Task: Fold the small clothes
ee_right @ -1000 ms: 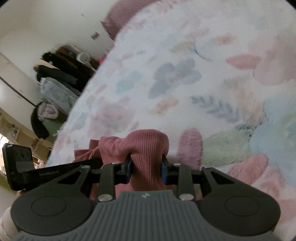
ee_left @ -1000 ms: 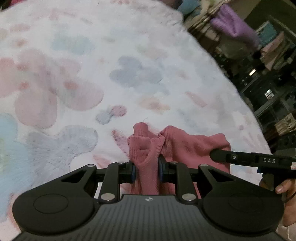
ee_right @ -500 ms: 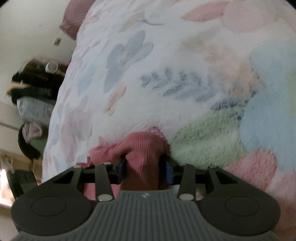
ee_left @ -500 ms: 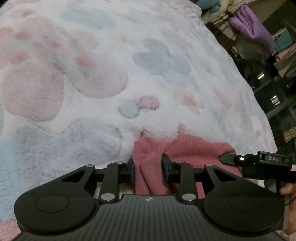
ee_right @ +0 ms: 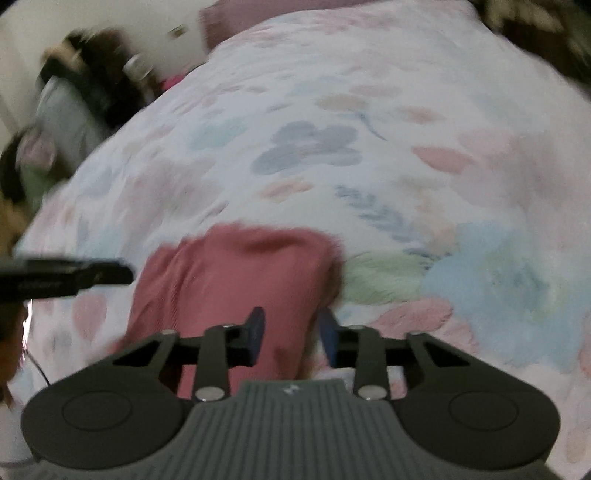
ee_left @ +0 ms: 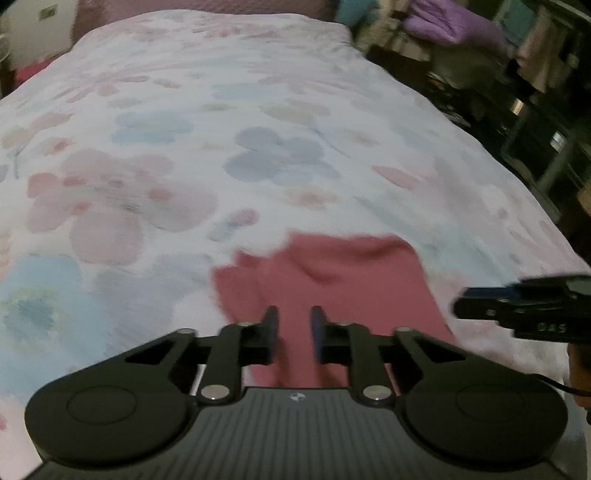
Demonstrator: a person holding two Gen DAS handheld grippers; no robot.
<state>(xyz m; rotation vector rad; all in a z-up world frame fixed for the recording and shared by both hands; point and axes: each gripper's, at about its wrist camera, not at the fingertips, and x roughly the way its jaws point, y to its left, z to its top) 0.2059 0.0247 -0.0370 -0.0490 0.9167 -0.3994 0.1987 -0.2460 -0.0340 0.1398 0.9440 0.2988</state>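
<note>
A pink ribbed garment (ee_left: 332,273) lies folded flat on the floral fleece blanket (ee_left: 184,166). My left gripper (ee_left: 294,332) hovers above the garment's near edge. Its jaws are closing with a narrow gap left, and nothing is pinched between them; the cloth shows beneath. In the right wrist view the same garment (ee_right: 236,273) lies below my right gripper (ee_right: 291,334), whose jaws are also closing, free of the cloth. Each gripper shows in the other's view: the right one (ee_left: 517,306) at the right edge, the left one (ee_right: 66,277) at the left edge. Both pictures are blurred.
The blanket (ee_right: 406,166) covers a bed that stretches far ahead. Dark shelves and a purple cloth (ee_left: 454,18) stand past the bed's right side. Piled clothes (ee_right: 66,110) sit off its left side. A person's hand (ee_left: 580,369) shows at the right edge.
Both grippers let go of the pink garment and drew back and up. The bunched cloth they held now lies flat and folded on the blanket.
</note>
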